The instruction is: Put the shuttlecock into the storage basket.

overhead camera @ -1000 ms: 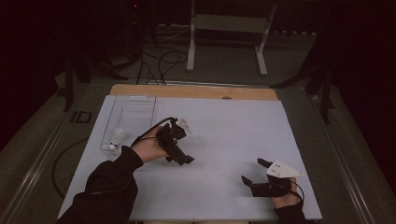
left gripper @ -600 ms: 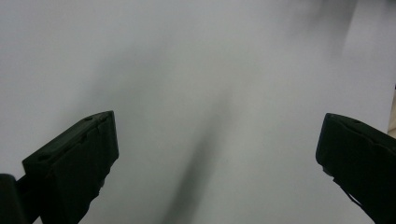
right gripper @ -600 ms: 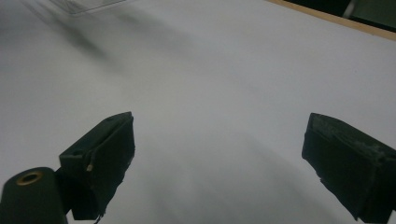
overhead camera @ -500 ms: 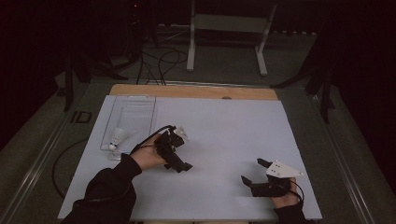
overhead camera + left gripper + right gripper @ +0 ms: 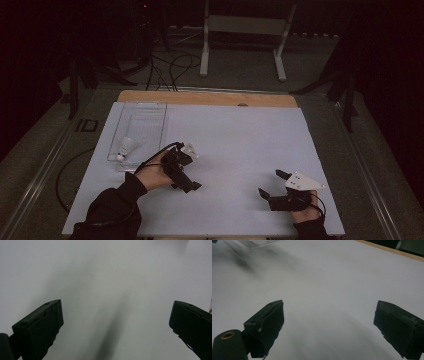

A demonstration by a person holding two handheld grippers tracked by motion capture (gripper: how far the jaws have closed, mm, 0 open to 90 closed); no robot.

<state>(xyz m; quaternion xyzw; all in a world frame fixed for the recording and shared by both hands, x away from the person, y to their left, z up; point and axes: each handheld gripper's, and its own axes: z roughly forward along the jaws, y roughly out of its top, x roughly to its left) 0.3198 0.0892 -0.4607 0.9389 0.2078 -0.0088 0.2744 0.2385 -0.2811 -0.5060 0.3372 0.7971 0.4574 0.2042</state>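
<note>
A white shuttlecock (image 5: 127, 148) lies at the near end of a clear plastic tray (image 5: 146, 107) on the left of the white table (image 5: 240, 135). My left gripper (image 5: 192, 186) hovers just right of the tray, its jaws pointing toward the near right. In the left gripper view, the left gripper (image 5: 117, 306) is open over bare white table with nothing between its jaws. My right gripper (image 5: 271, 183) rests near the front right edge and points left. The right gripper view shows the right gripper (image 5: 329, 305) open, also holding nothing.
A strip of wood (image 5: 210, 98) runs along the table's far edge. Behind it on the dark floor stand a white metal stand (image 5: 242, 45) and loose cables (image 5: 170, 65). A corner of the clear tray (image 5: 259, 242) appears at the top left of the right gripper view.
My left hand and gripper have drawn back toward the near edge, away from the tray. The right gripper has stayed put.
</note>
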